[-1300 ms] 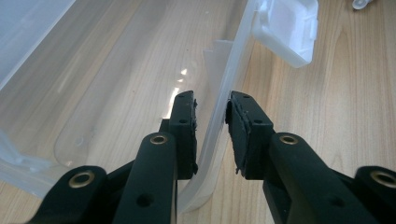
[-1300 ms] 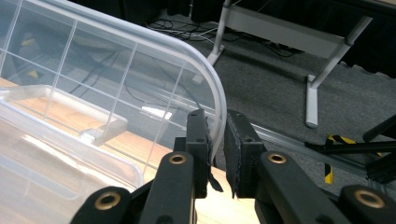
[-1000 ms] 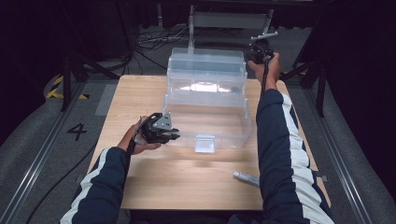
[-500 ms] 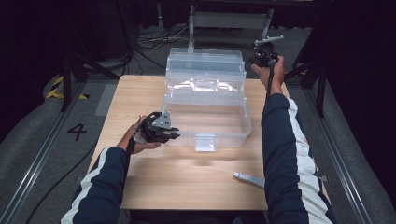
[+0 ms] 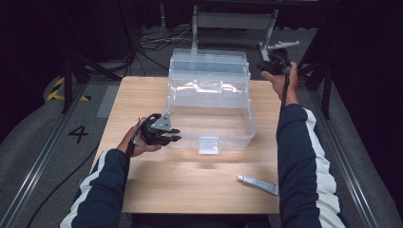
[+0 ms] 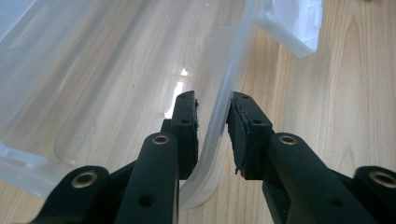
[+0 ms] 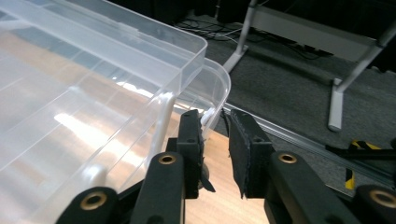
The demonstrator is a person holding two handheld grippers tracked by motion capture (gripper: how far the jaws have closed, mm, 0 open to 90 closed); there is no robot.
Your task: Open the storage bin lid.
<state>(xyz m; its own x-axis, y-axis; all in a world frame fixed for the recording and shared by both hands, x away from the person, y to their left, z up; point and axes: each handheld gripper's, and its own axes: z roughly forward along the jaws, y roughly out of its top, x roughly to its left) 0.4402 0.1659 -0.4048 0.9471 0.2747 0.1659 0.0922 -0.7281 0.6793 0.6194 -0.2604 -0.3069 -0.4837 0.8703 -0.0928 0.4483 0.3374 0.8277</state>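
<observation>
A clear plastic box [image 5: 209, 121] stands on the wooden table [image 5: 142, 95] with its lid [image 5: 209, 71] swung back behind it. My left gripper [image 5: 175, 135] is at the box's front left corner. In the left gripper view the box's thin wall [image 6: 223, 100] runs between the pads, which press on it; the left gripper [image 6: 214, 121] has just eased open slightly. My right gripper [image 5: 264, 65] is held at the lid's far right corner. Its jaws have just been opening, and the right gripper [image 7: 215, 135] is open with the lid's rim [image 7: 219, 91] just past the tips and nothing between them.
A small silver tube [image 5: 256, 184] lies on the table near the front right edge. Beyond the table's far edge are metal stand legs [image 5: 266, 33] and cables on grey floor. The box's front latch [image 5: 209, 145] faces the person.
The right hand has shifted a little to the right, off the lid's corner, with its jaws wider apart. The left gripper and the box have stayed put.
</observation>
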